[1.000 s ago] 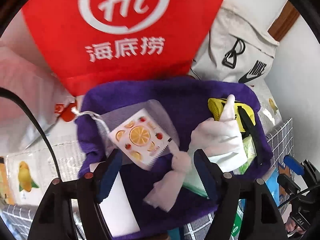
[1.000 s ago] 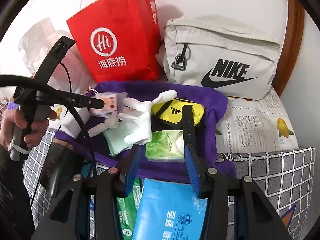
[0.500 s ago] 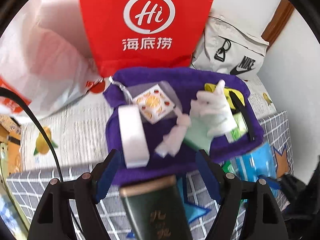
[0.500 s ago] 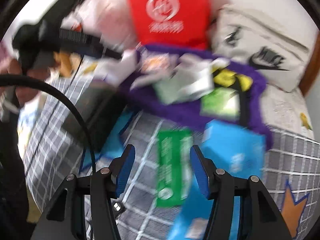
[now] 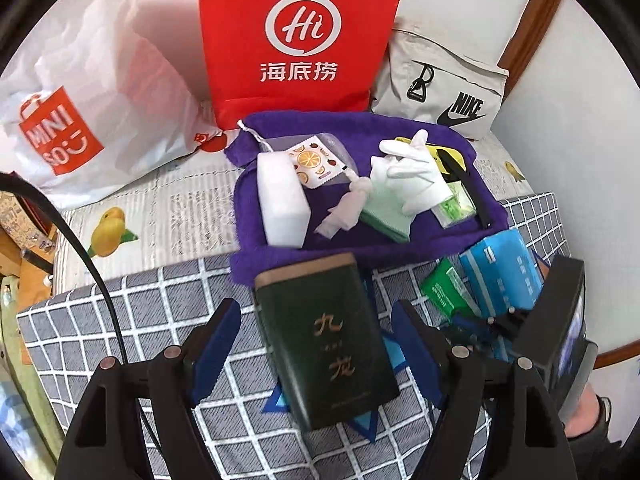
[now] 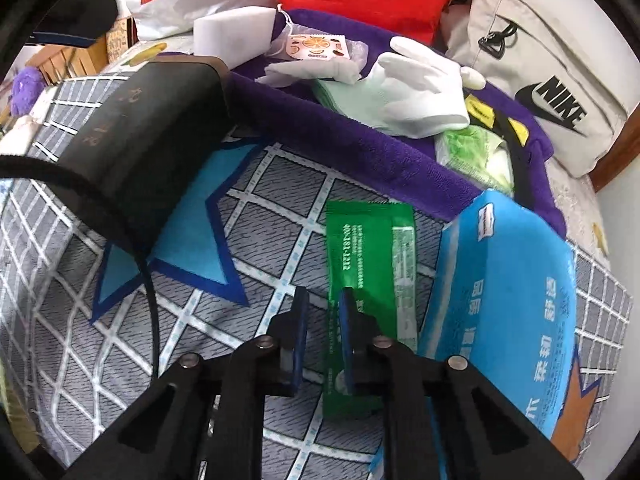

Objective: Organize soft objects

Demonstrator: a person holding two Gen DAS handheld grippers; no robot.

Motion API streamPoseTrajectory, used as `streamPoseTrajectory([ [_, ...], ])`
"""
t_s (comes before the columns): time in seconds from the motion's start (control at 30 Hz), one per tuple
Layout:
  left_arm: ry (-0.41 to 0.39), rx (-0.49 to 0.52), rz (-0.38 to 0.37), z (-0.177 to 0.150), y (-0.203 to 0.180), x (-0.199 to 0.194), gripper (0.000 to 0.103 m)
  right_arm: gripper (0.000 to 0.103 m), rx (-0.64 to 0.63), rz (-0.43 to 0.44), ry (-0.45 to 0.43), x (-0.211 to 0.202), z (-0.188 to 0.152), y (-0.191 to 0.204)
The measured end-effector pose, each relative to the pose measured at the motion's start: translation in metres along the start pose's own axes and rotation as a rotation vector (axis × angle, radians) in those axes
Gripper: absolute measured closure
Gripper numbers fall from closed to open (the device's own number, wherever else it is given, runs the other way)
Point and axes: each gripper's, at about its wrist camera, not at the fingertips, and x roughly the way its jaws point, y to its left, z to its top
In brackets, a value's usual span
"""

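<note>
A purple towel (image 5: 400, 130) (image 6: 320, 128) lies on the bed and bears a white sponge block (image 5: 282, 200), a fruit-print sachet (image 5: 316, 162), white gloves (image 5: 412, 184) (image 6: 420, 92) and a green packet (image 5: 456, 206). My left gripper (image 5: 316, 344) is open above a dark green tin (image 5: 326, 336) (image 6: 140, 120), not touching it. My right gripper (image 6: 323, 320) is nearly closed with a narrow gap, low over the left edge of a green wipes packet (image 6: 368, 264) (image 5: 440, 286); I cannot tell if it pinches it. A blue tissue pack (image 6: 508, 296) (image 5: 504, 276) lies to its right.
A red paper bag (image 5: 300, 36), a white Miniso bag (image 5: 80, 120) and a grey Nike bag (image 5: 444, 84) stand against the wall behind the towel. A grey checked blanket (image 5: 160, 304) covers the near bed. The bed's edge drops off at the right.
Both grippers have pulled back from the towel toward the near bed. My right gripper has dropped low over the green wipes packet and its jaws have closed to a narrow gap.
</note>
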Motion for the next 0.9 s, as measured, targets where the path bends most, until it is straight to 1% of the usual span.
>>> streamPoseTrajectory([
  [0.07,-0.004,0.000,0.002,-0.005,0.002,-0.004,0.027,0.091,-0.011,-0.013,-0.004,0.002,0.001,0.001],
  [0.13,-0.012,-0.004,0.002,-0.010,0.004,-0.009,0.027,0.096,-0.010,-0.019,-0.006,0.003,0.002,0.000],
  [0.17,-0.014,-0.006,0.000,-0.012,0.005,-0.010,0.027,0.096,-0.007,-0.015,-0.010,0.004,0.003,-0.002],
  [0.27,-0.020,-0.013,-0.002,-0.018,0.007,-0.014,0.027,0.099,0.032,0.045,-0.009,0.001,0.003,-0.011],
  [0.3,-0.020,-0.018,-0.002,-0.020,0.008,-0.015,0.027,0.102,0.041,0.073,-0.012,-0.001,0.002,-0.012],
  [0.4,-0.015,-0.029,-0.005,-0.024,0.011,-0.014,0.027,0.103,0.050,0.195,-0.014,-0.012,-0.004,-0.008],
  [0.57,-0.019,-0.037,-0.017,-0.031,0.014,-0.016,0.027,0.103,0.025,0.226,-0.029,-0.026,-0.011,0.011],
  [0.6,-0.019,-0.038,-0.018,-0.031,0.014,-0.017,0.027,0.103,0.017,0.215,-0.030,-0.028,-0.011,0.014],
  [0.67,-0.019,-0.035,-0.018,-0.033,0.015,-0.017,0.027,0.102,0.001,0.119,-0.059,-0.030,-0.011,0.016],
  [0.7,-0.019,-0.035,-0.017,-0.034,0.016,-0.018,0.027,0.102,-0.002,0.076,-0.051,-0.027,-0.008,0.014],
  [0.77,-0.019,-0.040,-0.021,-0.034,0.018,-0.019,0.027,0.101,0.009,0.043,-0.024,-0.024,-0.003,0.011],
  [0.83,-0.005,-0.039,-0.032,-0.034,0.018,-0.019,0.027,0.097,0.009,0.015,-0.014,-0.019,0.002,0.009],
  [0.9,-0.018,-0.026,-0.026,-0.033,0.017,-0.023,0.026,0.096,-0.001,-0.017,0.002,-0.011,0.006,0.008],
])
